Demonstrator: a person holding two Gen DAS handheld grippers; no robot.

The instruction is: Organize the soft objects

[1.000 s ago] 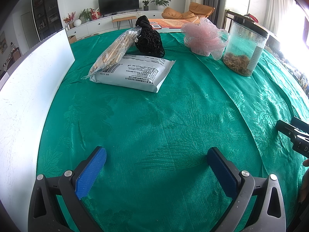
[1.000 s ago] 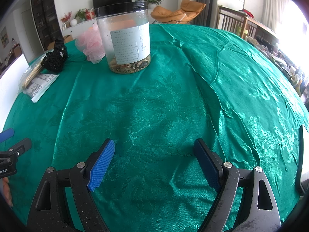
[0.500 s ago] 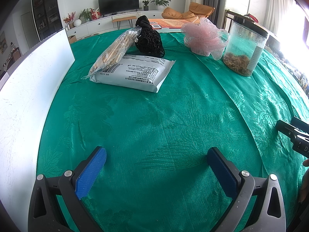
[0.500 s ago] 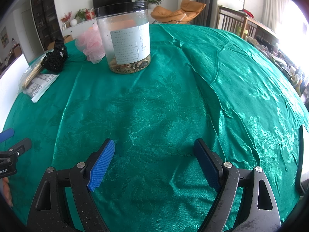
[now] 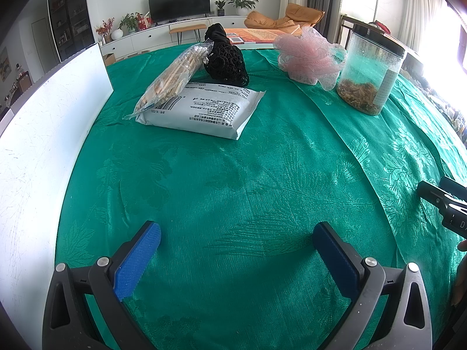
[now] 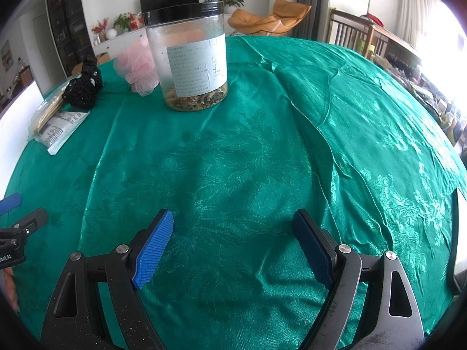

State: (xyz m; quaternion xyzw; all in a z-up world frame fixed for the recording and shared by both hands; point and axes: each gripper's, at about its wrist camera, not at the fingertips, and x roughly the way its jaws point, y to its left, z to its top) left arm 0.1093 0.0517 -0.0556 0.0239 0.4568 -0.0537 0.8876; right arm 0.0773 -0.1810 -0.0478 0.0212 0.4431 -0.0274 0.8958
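Soft objects sit grouped at the far left of the table [image 5: 233, 175], and I count four: one pink mesh sponge [image 5: 309, 55], one black net bundle [image 5: 226, 58], one white printed pouch [image 5: 204, 109] lying flat, and one clear sleeve of sticks [image 5: 172, 80] propped across the pouch's left edge and leaning against the black bundle. In the right wrist view the same four show at the left edge: the pink mesh sponge [image 6: 138, 67] just behind the jar, the black net bundle [image 6: 83, 87], the white printed pouch [image 6: 62, 128] and the clear sleeve of sticks [image 6: 46, 110].

One clear jar [image 6: 189, 58] with a black lid and a paper label stands upright near the sponge, with brownish contents at its bottom; in the left wrist view the clear jar [image 5: 370, 73] is to the right of the sponge.

My left hand-held gripper [image 5: 238, 239] has its two blue pads well apart above bare cloth, gripping nothing. My right hand-held gripper [image 6: 230, 230] is likewise spread wide and empty, well short of the jar.

A shiny green patterned cloth [image 6: 262, 160] covers the table, with creases running across its right half. One white board [image 5: 43, 145] stands along the left edge. Beyond, I see a living room with one dark television [image 5: 179, 7] on a low white cabinet, several potted plants, and an orange lounge chair [image 6: 271, 17] by the curtains.
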